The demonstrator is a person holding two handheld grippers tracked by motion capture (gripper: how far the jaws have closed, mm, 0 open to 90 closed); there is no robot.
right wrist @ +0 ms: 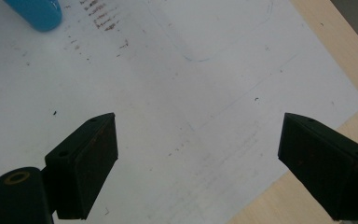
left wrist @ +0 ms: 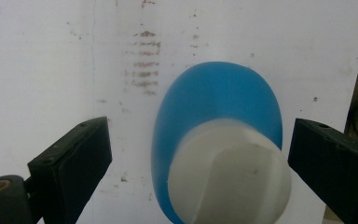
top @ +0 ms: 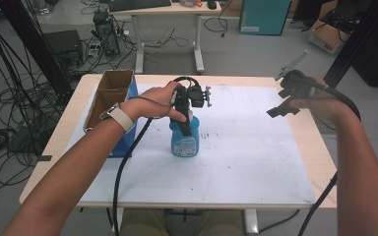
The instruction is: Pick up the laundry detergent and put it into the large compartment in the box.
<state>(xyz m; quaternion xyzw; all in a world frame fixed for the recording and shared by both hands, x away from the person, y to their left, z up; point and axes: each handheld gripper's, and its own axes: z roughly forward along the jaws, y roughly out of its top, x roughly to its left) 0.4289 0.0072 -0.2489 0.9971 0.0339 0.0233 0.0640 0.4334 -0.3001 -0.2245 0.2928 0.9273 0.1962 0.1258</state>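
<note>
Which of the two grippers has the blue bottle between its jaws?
The left gripper: its open jaws stand on either side of the blue bottle's white cap. The right gripper is held apart, over the white sheet.

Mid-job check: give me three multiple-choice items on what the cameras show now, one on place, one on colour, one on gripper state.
1. Where does the bottle stand?
A on the white sheet
B inside the cardboard box
C on the floor

2. What colour is the bottle's cap?
A red
B white
C black

3. How is the left gripper?
A shut on the cap
B shut beside the bottle
C open, jaws either side of the cap

Answers: 1 A, the high view shows it upright on the sheet; 2 B, the left gripper view shows a white cap; 3 C, gaps show on both sides.
</note>
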